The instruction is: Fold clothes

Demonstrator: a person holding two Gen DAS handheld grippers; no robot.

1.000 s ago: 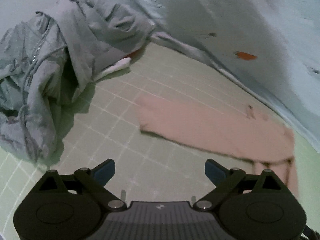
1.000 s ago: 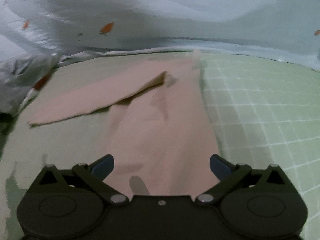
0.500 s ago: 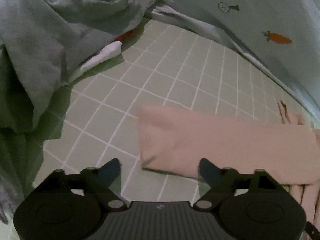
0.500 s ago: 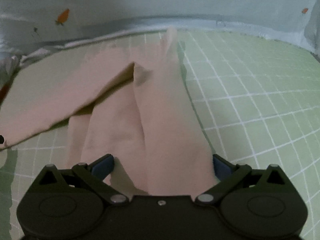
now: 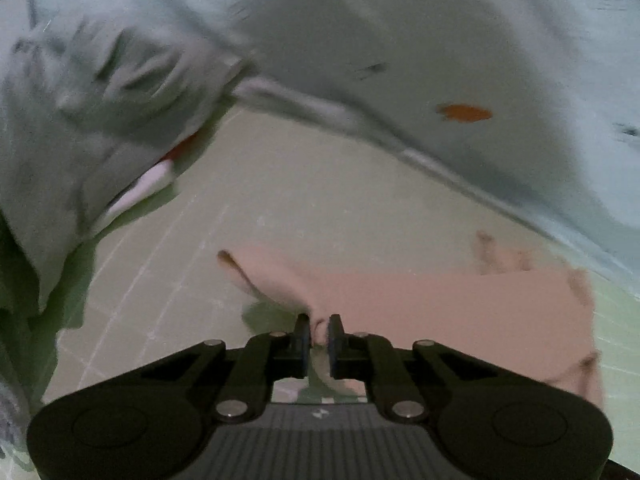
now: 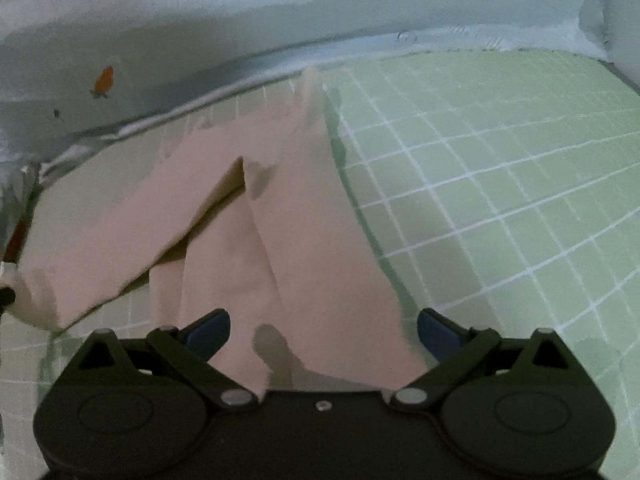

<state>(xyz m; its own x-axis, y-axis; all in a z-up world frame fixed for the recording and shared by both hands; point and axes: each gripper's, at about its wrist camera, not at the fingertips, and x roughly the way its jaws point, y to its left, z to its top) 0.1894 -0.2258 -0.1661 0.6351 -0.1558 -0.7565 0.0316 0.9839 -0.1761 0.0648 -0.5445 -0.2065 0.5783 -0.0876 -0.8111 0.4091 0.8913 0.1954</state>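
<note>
— Two grippers: what is each doing?
— Left gripper (image 5: 319,330) pinches the pink garment's (image 5: 440,312) end on the green grid mat (image 6: 500,152); right gripper (image 6: 322,330) gapes over the garment's other end.

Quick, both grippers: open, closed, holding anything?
Left gripper: shut on the pink garment, pinching its edge.
Right gripper: open, holding nothing; pink garment lies between its jaws.
</note>
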